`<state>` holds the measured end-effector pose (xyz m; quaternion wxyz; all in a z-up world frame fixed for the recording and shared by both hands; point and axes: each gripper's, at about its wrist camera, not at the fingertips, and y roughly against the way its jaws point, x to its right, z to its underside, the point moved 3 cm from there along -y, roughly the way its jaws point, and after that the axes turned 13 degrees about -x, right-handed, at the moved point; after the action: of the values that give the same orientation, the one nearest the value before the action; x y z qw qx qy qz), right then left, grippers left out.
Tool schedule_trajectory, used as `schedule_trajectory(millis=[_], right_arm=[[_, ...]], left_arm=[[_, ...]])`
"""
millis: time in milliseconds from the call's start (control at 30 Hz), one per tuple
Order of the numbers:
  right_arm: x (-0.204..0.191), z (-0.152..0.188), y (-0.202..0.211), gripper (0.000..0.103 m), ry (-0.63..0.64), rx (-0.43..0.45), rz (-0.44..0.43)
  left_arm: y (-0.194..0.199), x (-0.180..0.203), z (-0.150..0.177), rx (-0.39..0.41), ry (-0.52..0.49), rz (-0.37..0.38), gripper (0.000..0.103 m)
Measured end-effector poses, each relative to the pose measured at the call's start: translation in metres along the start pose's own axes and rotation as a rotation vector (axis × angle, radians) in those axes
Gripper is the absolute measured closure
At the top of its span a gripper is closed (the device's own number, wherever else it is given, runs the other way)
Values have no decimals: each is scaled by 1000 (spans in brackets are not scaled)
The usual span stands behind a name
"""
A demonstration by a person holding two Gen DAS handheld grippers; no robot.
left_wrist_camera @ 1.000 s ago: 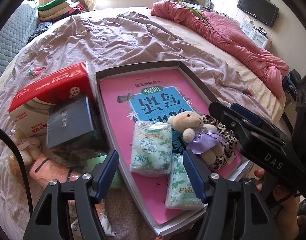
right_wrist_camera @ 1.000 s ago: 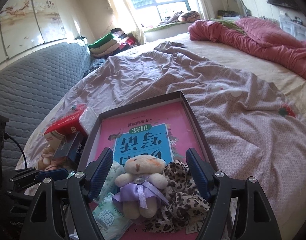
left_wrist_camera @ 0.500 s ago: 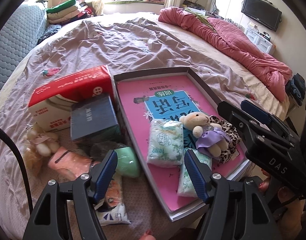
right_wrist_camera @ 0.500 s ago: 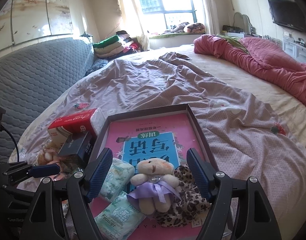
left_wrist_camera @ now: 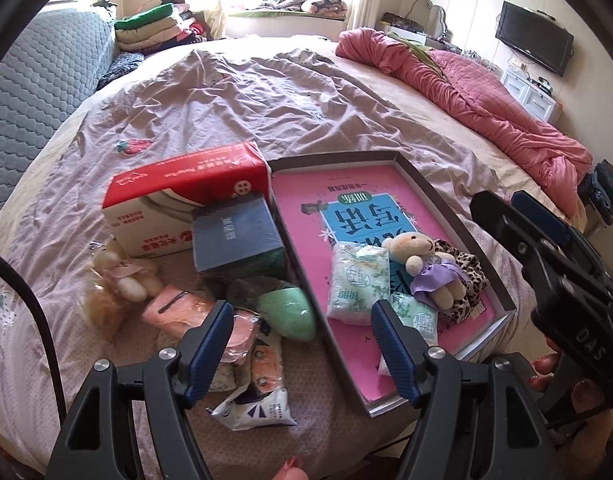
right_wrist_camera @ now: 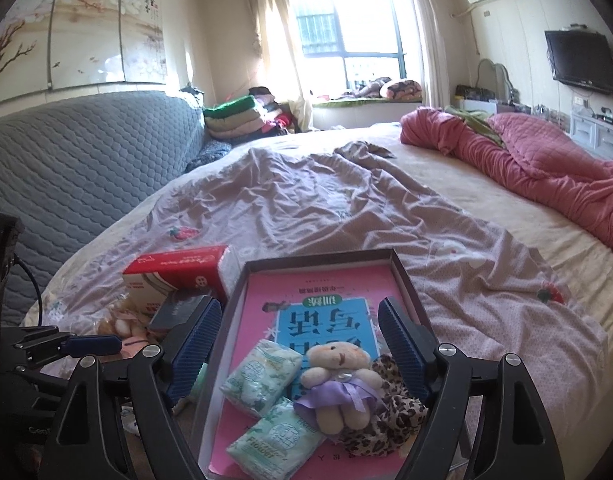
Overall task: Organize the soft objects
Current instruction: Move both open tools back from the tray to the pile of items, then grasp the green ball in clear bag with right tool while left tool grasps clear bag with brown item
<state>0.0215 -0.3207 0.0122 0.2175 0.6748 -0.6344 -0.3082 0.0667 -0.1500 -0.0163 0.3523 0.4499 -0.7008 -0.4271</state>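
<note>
A: Soft things sit in two groups. A teddy bear in a purple dress (left_wrist_camera: pixel 428 264), two tissue packs (left_wrist_camera: pixel 358 280) and a leopard-print cloth (left_wrist_camera: pixel 466 276) lie together at the near end of the shallow box (left_wrist_camera: pixel 426 184), on the pink book that lines it.

B: Why bunched at that end?

A: Likely because it is the end nearest the person, the easiest to drop into. The far half of the box is bare.

B: And what is left outside?

A: A heap on the bedspread just left of the box: a second small bear (left_wrist_camera: pixel 122 276), a green pouch (left_wrist_camera: pixel 290 312), pink packets (left_wrist_camera: pixel 178 308). The red tissue carton (left_wrist_camera: pixel 178 204) and dark box (left_wrist_camera: pixel 234 236) behind look stiff.

B: The grippers?

A: Left gripper (left_wrist_camera: pixel 298 344) and right gripper (right_wrist_camera: pixel 298 344) both stand wide, jaws having just been opening, nothing between them, raised above the box.
</note>
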Motion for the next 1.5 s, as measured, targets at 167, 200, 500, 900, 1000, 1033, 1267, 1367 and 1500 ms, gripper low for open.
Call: schedule_trajectory(millis=[167,200,500,900,1000,1033,1267,1367,1500], right_arm=[[-16,-3,10,21,35,22,-7],[-19,-4,11,21,42,25,-7],[-45,-7,15,21,27,-9,-121],[-77,-7,17,21,73,-35,-193],[-82,-6,15,21,77,-48,-218],[-84,-5,14,21,78,-53,-230],[-93,-6,9,21,85,-78,-276],[-95,-6,6,21,89,-88,-298],[-97,-4,-4,21,95,-130,-291]], left_arm=[[10,-8,3,16,12,-14,32],[13,-10,4,20,13,-20,32],[31,-36,14,40,56,-36,32],[57,-108,26,79,194,-73,32],[61,-127,31,86,237,-79,32],[63,-133,32,88,249,-81,32],[68,-167,41,98,316,-96,32],[67,-179,45,94,341,-96,32],[62,-191,50,84,365,-93,32]])
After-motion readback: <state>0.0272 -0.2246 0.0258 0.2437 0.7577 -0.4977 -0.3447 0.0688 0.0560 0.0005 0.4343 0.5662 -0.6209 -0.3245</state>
